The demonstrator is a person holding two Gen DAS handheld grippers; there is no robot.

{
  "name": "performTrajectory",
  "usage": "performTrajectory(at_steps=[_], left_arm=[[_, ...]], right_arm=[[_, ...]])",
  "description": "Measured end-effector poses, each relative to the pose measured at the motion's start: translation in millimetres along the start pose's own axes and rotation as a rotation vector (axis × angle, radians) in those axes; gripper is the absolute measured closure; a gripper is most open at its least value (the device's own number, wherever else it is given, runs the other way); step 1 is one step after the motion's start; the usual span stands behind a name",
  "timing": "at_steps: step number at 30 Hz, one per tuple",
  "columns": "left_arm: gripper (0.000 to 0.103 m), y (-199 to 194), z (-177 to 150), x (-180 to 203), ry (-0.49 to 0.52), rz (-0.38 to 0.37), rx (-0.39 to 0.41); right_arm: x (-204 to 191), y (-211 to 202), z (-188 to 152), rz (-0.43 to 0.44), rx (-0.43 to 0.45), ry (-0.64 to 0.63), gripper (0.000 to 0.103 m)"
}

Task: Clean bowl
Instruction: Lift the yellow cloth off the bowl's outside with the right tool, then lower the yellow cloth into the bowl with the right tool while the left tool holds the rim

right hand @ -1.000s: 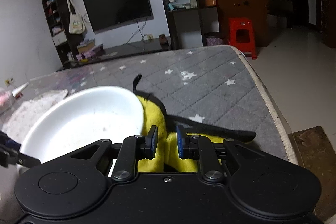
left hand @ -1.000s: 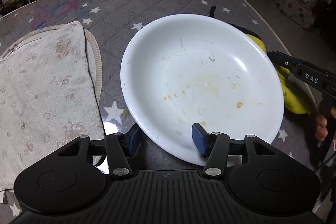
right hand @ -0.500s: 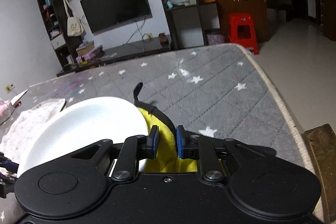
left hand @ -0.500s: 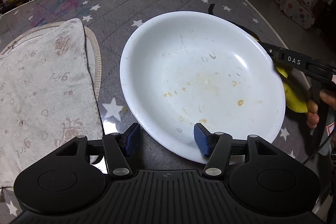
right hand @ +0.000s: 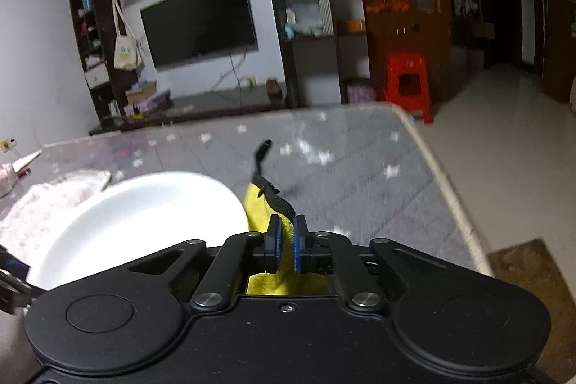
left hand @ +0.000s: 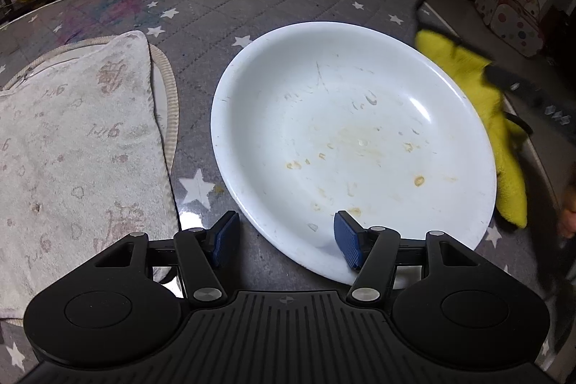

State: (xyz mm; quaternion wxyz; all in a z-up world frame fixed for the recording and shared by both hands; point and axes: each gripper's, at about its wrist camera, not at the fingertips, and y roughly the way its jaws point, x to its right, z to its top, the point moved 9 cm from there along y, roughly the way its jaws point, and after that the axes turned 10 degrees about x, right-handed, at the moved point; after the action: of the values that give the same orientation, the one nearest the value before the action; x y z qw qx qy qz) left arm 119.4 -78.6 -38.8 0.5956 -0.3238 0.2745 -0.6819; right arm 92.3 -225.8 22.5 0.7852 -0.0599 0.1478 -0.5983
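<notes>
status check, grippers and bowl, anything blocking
Left gripper open, straddling the near rim of the bowl. Right gripper shut on yellow cloth, lifted beside the bowl. Bowl stained, nothing inside it.

Right gripper (right hand: pixel 285 249) lifted yellow cloth (left hand: pixel 468 74) off table (left hand: pixel 201 13).

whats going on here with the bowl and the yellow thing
A person with a gripper in each hand is about to clean a dirty white bowl on the star-patterned table. The right gripper is shut on a yellow cloth beside the bowl's right rim. The left gripper is open at the bowl's near rim. Food stains remain inside.
</notes>
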Motion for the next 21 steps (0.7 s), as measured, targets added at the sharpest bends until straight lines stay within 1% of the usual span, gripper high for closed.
performTrajectory(at_steps=[8, 11, 14, 17, 19, 21], left_arm=[[0.043, 0, -1, -1, -0.011, -0.011, 0.008], [0.043, 0, -1, -2, -0.016, -0.012, 0.012], [0.043, 0, -1, -2, -0.018, -0.014, 0.018], [0.043, 0, -1, -2, -0.023, -0.019, 0.023], [0.043, -1, -1, -3, -0.025, -0.025, 0.026], [0.043, -1, -2, -3, -0.024, -0.029, 0.031]], right_arm=[[-37, -32, 66, 0.071, 0.144, -0.049, 0.096], [-56, -38, 91, 0.107, 0.189, -0.071, 0.096], [-72, -38, 108, 0.136, 0.220, -0.086, 0.096], [-84, -33, 110, 0.149, 0.223, -0.101, 0.096], [-87, -28, 100, 0.153, 0.198, -0.110, 0.096], [-84, -24, 81, 0.150, 0.158, -0.108, 0.096]])
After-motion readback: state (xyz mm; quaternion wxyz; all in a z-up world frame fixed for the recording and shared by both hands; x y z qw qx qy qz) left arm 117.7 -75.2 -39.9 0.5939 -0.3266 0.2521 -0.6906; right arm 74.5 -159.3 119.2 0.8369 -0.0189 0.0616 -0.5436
